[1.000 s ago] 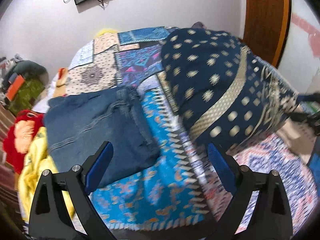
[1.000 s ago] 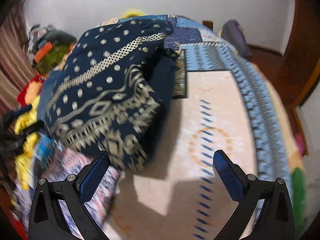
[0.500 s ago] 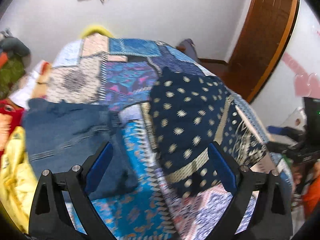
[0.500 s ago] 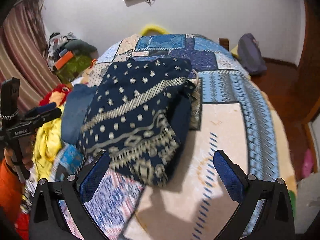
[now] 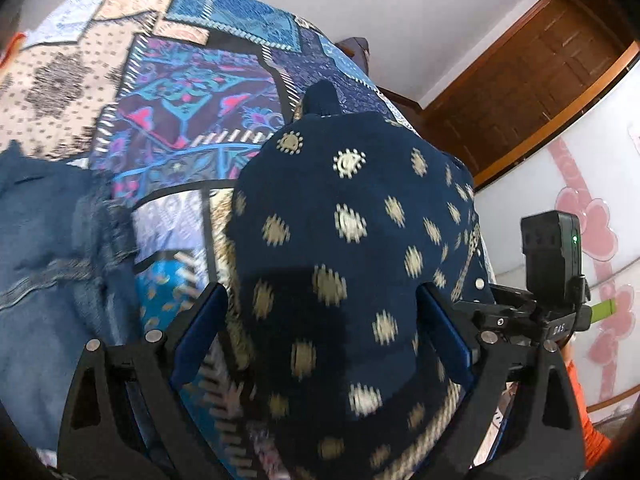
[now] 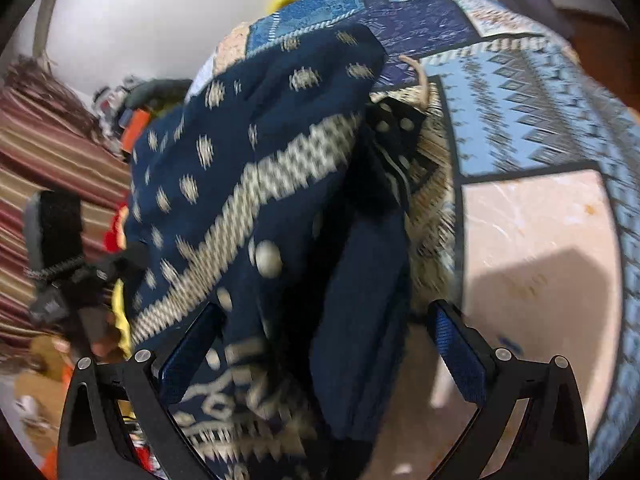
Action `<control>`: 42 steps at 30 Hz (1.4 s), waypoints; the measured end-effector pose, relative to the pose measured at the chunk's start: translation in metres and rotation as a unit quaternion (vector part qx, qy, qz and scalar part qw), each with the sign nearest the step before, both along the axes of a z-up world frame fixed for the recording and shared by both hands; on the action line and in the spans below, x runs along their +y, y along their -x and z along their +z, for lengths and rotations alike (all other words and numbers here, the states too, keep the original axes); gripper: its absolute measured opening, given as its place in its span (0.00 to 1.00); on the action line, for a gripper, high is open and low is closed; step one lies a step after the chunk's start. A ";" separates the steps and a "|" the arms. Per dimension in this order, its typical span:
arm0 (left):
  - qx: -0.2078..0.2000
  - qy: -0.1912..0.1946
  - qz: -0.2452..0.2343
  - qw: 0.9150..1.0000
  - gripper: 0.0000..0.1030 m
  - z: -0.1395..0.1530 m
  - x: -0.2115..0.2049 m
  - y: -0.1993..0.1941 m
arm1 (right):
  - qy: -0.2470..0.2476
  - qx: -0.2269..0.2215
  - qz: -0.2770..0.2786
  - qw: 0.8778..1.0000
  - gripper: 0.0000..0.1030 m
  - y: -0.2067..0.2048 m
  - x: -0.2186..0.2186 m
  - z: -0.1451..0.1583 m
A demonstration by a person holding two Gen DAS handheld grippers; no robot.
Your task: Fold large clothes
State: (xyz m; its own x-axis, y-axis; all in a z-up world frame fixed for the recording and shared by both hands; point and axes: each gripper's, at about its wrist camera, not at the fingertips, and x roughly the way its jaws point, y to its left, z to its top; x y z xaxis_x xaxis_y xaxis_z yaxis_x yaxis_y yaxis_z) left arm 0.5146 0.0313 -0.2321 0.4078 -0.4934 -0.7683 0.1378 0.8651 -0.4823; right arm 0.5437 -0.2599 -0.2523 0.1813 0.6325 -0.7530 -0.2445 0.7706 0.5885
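A folded navy garment (image 5: 340, 240) with beige dots and a woven beige band lies bunched on the patchwork bedspread (image 5: 192, 92). In the left wrist view my left gripper (image 5: 320, 296) is open, and its blue pads (image 5: 200, 336) straddle the near end of the bundle. The right wrist view shows the same garment (image 6: 260, 160) from its other side, with dark folds hanging toward the camera. My right gripper (image 6: 324, 310) is open too, its fingers either side of that near edge. Neither pair of pads presses the cloth.
Folded blue jeans (image 5: 44, 280) lie left of the garment. A wooden door (image 5: 520, 80) stands at the right. The other gripper's body (image 5: 552, 264) shows at the bed's edge. Yellow and red clothes (image 6: 118, 312) and a striped curtain (image 6: 48, 152) sit left of the bed.
Both grippers have come down and in toward the navy garment, which now fills the space between each pair of fingers. The finger spread has stayed the same.
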 end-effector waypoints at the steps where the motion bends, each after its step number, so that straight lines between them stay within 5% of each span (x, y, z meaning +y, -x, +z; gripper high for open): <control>1: 0.009 0.012 0.000 1.000 0.93 -0.006 -0.002 -0.007 | -0.011 0.001 0.007 1.000 1.00 -0.006 0.003 -0.002; 4: 0.031 0.046 0.002 0.998 0.92 -0.019 -0.003 -0.018 | -0.032 0.004 0.017 0.999 1.00 -0.021 0.012 -0.007; 7: 0.024 0.063 0.001 0.998 0.78 -0.020 -0.004 -0.019 | -0.047 0.011 0.006 0.999 0.98 -0.029 0.019 -0.011; 10: 0.002 0.050 -0.005 0.999 0.62 -0.013 -0.007 -0.008 | -0.054 0.013 -0.008 0.998 0.82 -0.030 0.024 -0.008; 16: -0.048 0.017 -0.018 0.999 0.46 0.025 -0.013 0.025 | -0.073 0.005 -0.004 0.997 0.41 -0.013 0.027 0.016; 29: -0.144 -0.002 0.038 0.989 0.44 0.120 0.086 0.089 | -0.064 -0.080 0.062 0.993 0.39 0.030 0.089 0.111; 35: -0.141 0.003 0.075 0.987 0.44 0.118 0.152 0.097 | -0.058 -0.087 0.090 0.990 0.39 0.019 0.094 0.084; 42: -0.082 0.032 0.140 0.986 0.44 0.061 0.230 0.077 | -0.028 -0.046 0.122 0.991 0.39 -0.012 0.186 0.044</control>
State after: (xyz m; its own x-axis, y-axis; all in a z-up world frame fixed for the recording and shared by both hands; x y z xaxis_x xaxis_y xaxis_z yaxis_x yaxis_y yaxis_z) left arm 0.4379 0.2616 -0.1707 0.6508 -0.3898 -0.6515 -0.0211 0.8485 -0.5287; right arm 0.5556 -0.0742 -0.2080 0.0843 0.7059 -0.7032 -0.4747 0.6490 0.5946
